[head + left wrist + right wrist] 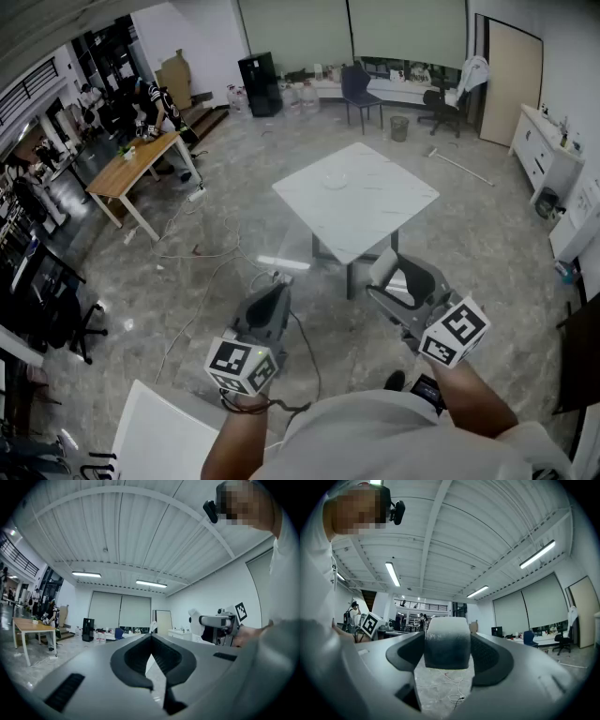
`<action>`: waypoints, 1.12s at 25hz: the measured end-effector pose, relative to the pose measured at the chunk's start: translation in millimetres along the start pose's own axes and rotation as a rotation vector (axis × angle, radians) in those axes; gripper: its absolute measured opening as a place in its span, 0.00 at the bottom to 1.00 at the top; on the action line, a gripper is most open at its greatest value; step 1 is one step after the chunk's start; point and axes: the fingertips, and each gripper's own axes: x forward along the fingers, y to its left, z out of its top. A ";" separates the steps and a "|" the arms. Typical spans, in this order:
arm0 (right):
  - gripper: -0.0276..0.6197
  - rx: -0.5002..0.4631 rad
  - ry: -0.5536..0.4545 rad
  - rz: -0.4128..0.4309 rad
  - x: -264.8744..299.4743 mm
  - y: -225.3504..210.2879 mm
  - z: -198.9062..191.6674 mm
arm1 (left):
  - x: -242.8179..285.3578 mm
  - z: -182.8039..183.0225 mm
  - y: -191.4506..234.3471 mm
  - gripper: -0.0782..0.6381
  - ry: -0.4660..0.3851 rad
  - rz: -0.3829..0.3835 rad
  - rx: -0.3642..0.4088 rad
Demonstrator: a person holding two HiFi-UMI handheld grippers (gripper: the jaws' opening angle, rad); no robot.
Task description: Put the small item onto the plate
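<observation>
"Head view, entry one: what is listed?"

"One white table (375, 211), square, stood on a grey marbled floor (234, 281). One clear plate (335, 178) is seen on its far half (faint and round)."

"Entry two?"

"One left gripper (278, 287), held low in the air, short of the table's near corner. In the left gripper view its fingers (133, 656) are shown closed, tips met, and nothing is gripped between them."

"Entry three?"

"One right gripper (401, 283), held beside the left one, likewise short of the table. In the right gripper view its fingers (490, 660) are spread wide and are pressed on the small item (447, 641), a rounded block (white at the top, shaded to dark grey lower down). The item is carried in the air between the fingers, well apart from the plate and off the table. The right gripper is also caught in the left gripper view, at the right."

"Sundries?"

"One wooden table (127, 169) is noted at the left, with people (141, 98) gathered by it. One dark chair (361, 89) is placed at the far side of the room. Cables (202, 253) are strewn across the floor between the two tables. The person's forearms (239, 441) and a light shirt (375, 441) are seen at the bottom edge."
</observation>
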 end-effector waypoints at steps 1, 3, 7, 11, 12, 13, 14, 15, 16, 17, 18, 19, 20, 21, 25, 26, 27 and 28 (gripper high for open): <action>0.50 0.007 0.001 0.002 1.2 0.8 -1.0 | -0.7 0.5 1.3 0.12 0.001 0.000 -0.001; 0.50 0.018 0.004 0.004 2.8 2.5 -2.9 | -2.1 0.7 3.5 0.12 0.003 0.000 -0.003; 0.50 0.015 0.013 0.001 2.0 0.4 -9.3 | -1.2 -6.0 6.0 0.12 0.017 0.004 -0.009; 0.50 0.005 0.025 0.006 3.5 -10.3 -15.0 | 9.9 -13.0 7.6 0.12 0.028 0.012 -0.015; 0.50 0.002 0.025 0.009 5.3 -13.4 -16.1 | 13.6 -14.3 9.1 0.12 0.029 0.013 -0.016; 0.50 -0.001 0.025 0.011 7.6 -17.1 -17.3 | 17.7 -15.9 11.2 0.12 0.031 0.014 -0.016; 0.50 -0.003 0.023 0.013 10.6 -21.2 -18.8 | 22.0 -18.0 13.8 0.12 0.032 0.016 -0.016; 0.50 -0.003 0.022 0.015 13.7 -25.4 -20.9 | 26.1 -20.2 16.7 0.12 0.033 0.018 -0.017; 0.50 -0.002 0.022 0.017 16.7 -29.2 -23.5 | 29.6 -22.6 19.3 0.12 0.033 0.021 -0.018; 0.50 0.000 0.022 0.020 19.3 -33.3 -26.1 | 33.1 -24.7 21.4 0.12 0.034 0.024 -0.019; 0.50 0.001 0.023 0.023 21.6 -39.0 -27.8 | 38.0 -25.7 23.2 0.12 0.034 0.029 -0.020; 0.50 0.002 0.023 0.026 24.2 -47.4 -27.8 | 45.5 -25.3 24.8 0.12 0.035 0.033 -0.020; 0.50 0.004 0.022 0.029 27.3 -58.3 -26.5 | 55.4 -23.6 26.2 0.12 0.035 0.038 -0.019; 0.50 0.010 0.020 0.032 30.6 -70.6 -24.7 | 66.5 -21.5 27.6 0.12 0.036 0.042 -0.018; 0.50 0.042 0.017 0.041 41.3 -119.5 -30.7 | 106.7 -22.2 37.0 0.12 0.030 0.068 -0.015; 0.50 0.046 0.018 0.043 42.2 -132.4 -32.7 | 117.6 -22.4 38.3 0.12 0.028 0.073 -0.015; 0.50 0.047 0.018 0.046 43.2 -146.0 -33.0 | 129.7 -21.1 38.5 0.12 0.024 0.078 -0.014; 0.50 0.047 0.019 0.051 44.7 -159.7 -32.1 | 142.3 -19.0 38.2 0.12 0.021 0.081 -0.011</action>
